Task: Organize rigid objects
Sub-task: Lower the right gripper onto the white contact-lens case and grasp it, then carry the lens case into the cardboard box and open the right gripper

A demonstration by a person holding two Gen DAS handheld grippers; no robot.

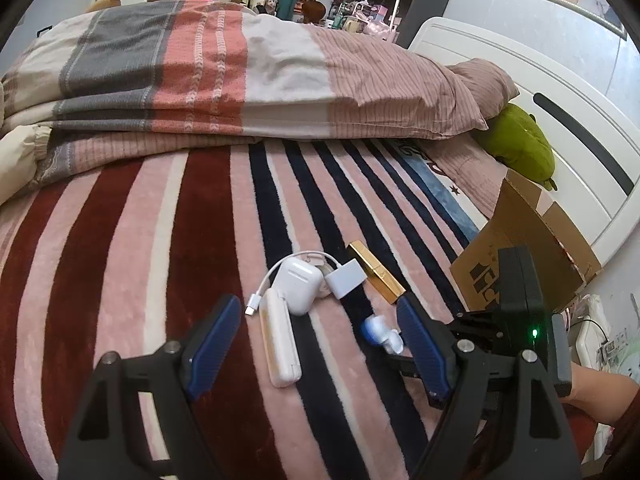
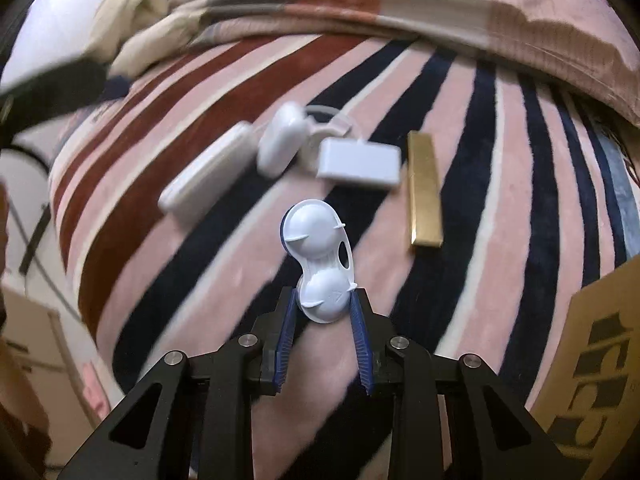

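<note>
The right view is blurred, so the earbud case point(image 2: 280, 146) and adapter point(image 2: 360, 162) look smeared. The right hand-held gripper point(image 2: 324, 306) pinches a white lens case point(image 2: 320, 264) low over the bed point(image 2: 500, 200), beside a cardboard box point(image 2: 600, 360). The left hand-held gripper point(image 1: 320, 328) is spread wide, level above the power bank point(image 1: 280, 344).

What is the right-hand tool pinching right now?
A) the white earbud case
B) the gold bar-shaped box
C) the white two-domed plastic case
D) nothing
C: the right gripper's blue fingers clamp the lower dome of the white two-domed plastic case, while the gold box lies untouched on the blanket.
</note>
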